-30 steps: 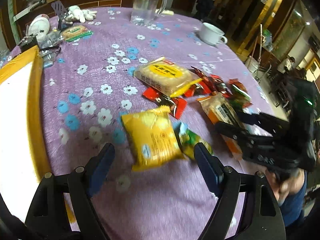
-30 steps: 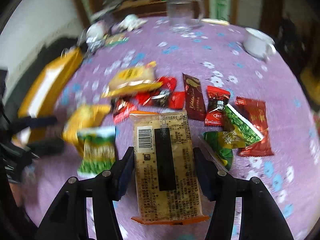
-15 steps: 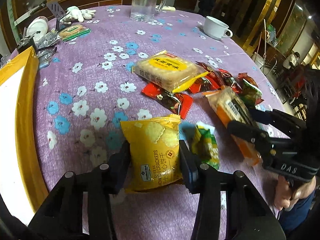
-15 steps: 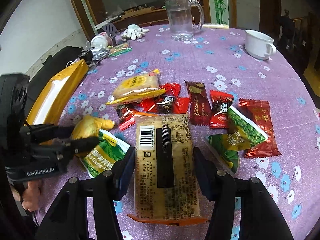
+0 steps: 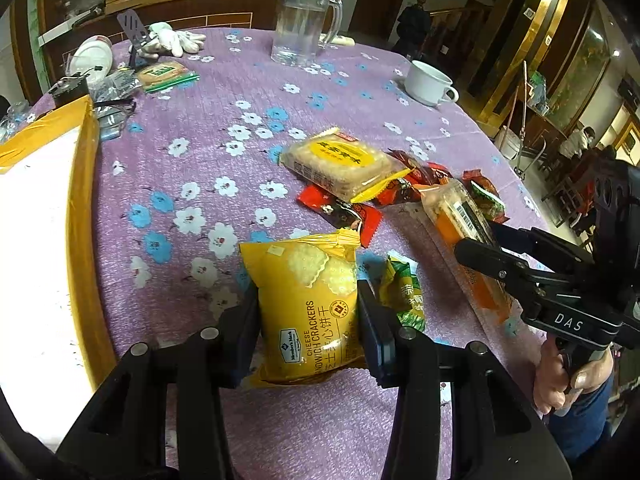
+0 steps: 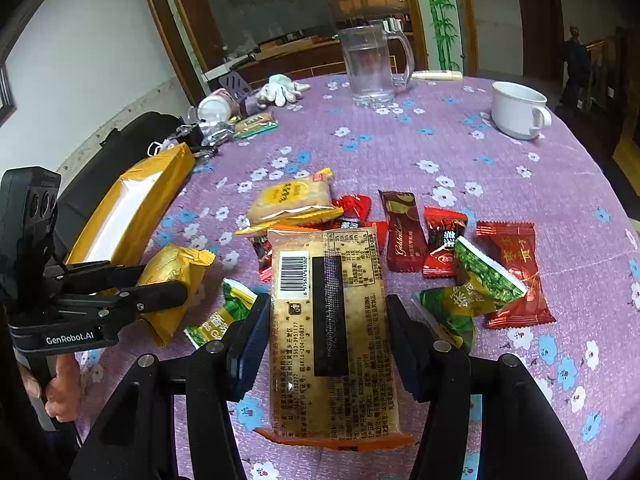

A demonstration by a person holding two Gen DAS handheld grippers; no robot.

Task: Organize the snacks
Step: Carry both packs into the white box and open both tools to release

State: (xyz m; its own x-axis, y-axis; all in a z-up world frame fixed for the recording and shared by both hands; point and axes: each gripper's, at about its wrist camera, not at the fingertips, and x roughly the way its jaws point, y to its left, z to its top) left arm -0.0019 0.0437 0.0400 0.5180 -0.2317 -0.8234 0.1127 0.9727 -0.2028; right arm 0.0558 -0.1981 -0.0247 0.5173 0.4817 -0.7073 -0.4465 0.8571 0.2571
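Observation:
My left gripper (image 5: 306, 312) is shut on a yellow cheese cracker bag (image 5: 308, 308), its pads pressing both sides just above the purple flowered tablecloth (image 5: 192, 184). The right wrist view shows the same bag (image 6: 172, 276) in that gripper (image 6: 160, 280) at the left. My right gripper (image 6: 324, 320) is shut on a long biscuit pack (image 6: 328, 320) with a barcode, lifted at a slant. The left wrist view has that pack (image 5: 460, 224) and gripper (image 5: 480, 244) at the right. A green snack packet (image 5: 404, 292) lies between the two.
A yellow box with a white inside (image 5: 48, 216) lies along the left table edge. A round biscuit pack (image 6: 292, 200) and several red, brown and green sweets (image 6: 444, 240) sit mid-table. Farther back stand a glass jug (image 6: 372, 68), a white cup (image 6: 518, 110) and white gloves (image 6: 282, 88).
My left gripper went from wide open around the yellow cracker bag to shut on it. The right gripper keeps its hold on the biscuit pack, almost still.

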